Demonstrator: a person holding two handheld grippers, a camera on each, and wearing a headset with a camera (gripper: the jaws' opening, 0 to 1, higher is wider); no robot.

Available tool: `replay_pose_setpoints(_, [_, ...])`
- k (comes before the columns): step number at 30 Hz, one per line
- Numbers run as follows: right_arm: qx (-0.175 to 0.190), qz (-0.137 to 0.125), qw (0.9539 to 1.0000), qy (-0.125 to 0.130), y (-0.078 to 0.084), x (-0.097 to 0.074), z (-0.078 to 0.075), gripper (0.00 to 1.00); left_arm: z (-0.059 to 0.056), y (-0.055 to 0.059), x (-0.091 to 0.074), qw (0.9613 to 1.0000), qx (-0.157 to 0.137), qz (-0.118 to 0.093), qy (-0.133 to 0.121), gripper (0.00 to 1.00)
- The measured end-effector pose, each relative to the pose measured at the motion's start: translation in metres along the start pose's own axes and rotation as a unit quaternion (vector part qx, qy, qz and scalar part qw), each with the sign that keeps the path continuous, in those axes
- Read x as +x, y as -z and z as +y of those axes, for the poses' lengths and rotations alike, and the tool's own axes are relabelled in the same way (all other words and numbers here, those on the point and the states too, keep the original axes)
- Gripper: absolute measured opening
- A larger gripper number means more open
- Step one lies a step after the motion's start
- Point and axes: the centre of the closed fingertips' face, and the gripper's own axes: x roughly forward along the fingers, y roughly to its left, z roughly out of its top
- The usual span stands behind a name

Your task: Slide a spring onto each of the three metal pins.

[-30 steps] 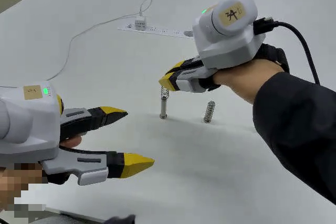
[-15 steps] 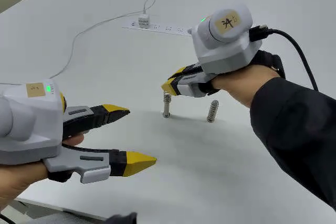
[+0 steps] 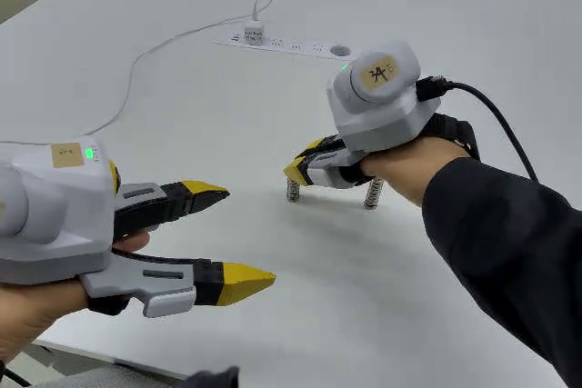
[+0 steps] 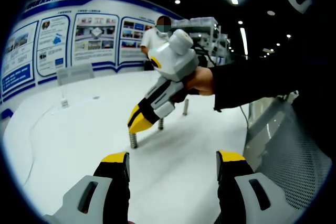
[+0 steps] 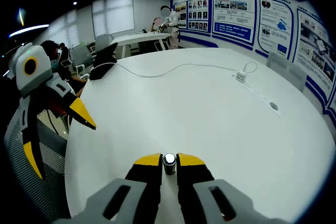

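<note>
Right gripper point(image 5: 169, 167) is pinched around the top of a pin point(image 5: 169, 161) standing on the bench point(image 5: 210, 108); a spring point(image 3: 293, 191) is seen just below its tips. Left gripper point(image 3: 244, 233) is held spread, well apart.

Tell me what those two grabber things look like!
Both have white-grey bodies, black jaws with yellow tips and a tan sticker. The left gripper shows a green light; the right gripper has a black cable, beside a black sleeve.
</note>
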Motion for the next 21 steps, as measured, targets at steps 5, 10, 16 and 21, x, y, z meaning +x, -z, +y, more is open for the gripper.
replay_pose_setpoints(5, [0.001,-0.001,1.0000,-0.001,0.002,0.003,0.001,0.12,0.000,0.001,0.000,1.0000,0.000,0.002,0.000,0.68])
replay_pose_setpoints(10, [-0.003,0.000,1.0000,0.001,0.003,-0.002,0.002,0.12,0.000,0.001,0.000,1.0000,0.001,0.004,0.000,0.68])
replay_pose_setpoints(16, [-0.006,-0.008,0.9999,0.008,0.000,-0.016,0.003,0.15,0.000,0.001,0.000,1.0000,0.003,0.004,0.000,0.68])
replay_pose_setpoints(21, [-0.007,-0.020,0.9997,0.015,-0.002,-0.029,-0.003,0.17,-0.001,0.000,0.000,1.0000,0.004,0.003,0.001,0.69])
